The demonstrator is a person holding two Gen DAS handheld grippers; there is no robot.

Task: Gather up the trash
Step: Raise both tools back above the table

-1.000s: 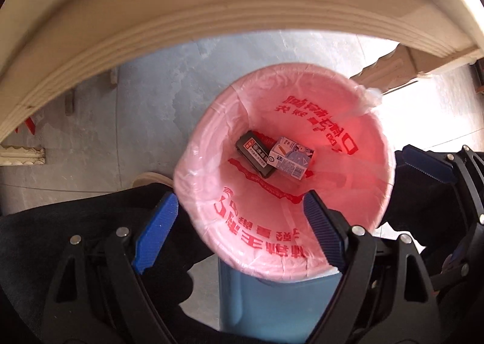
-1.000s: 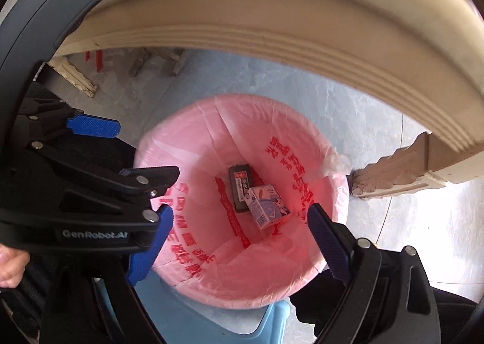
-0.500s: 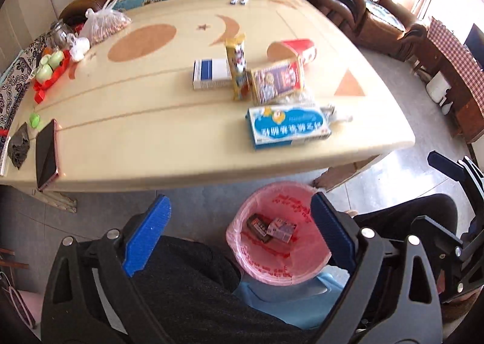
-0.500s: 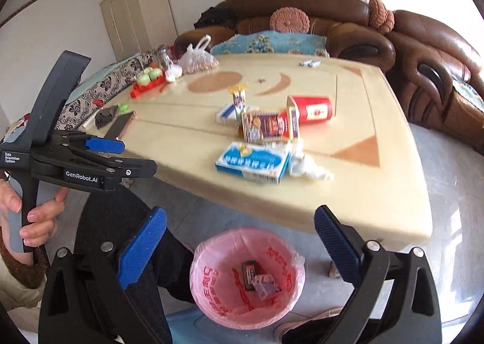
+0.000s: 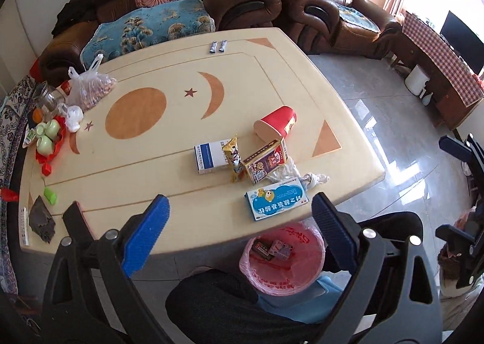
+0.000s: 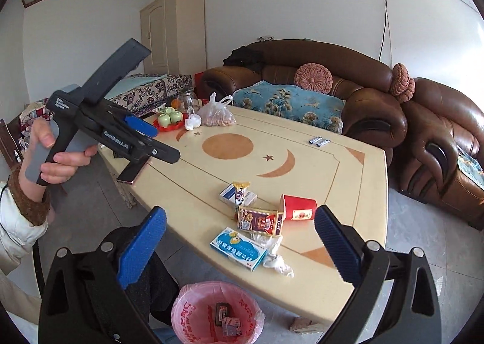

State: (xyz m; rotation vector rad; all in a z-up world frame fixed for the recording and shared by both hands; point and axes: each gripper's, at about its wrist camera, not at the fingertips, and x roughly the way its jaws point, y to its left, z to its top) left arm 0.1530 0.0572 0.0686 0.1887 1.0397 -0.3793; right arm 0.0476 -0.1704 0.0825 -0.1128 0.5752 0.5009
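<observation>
Pink-lined bin below the table's near edge holds two boxes; left gripper and right gripper both spread, empty.

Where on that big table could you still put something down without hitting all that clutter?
Bare: the middle of the table, between the orange circle and the blue-and-white box, and the far end near the two sachets. Crowded: around the red cup and medicine box, and the tea cups corner.

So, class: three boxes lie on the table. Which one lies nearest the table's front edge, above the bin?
The light-blue box with the cartoon bear; the white-and-blue box and dark patterned box lie farther back.
</observation>
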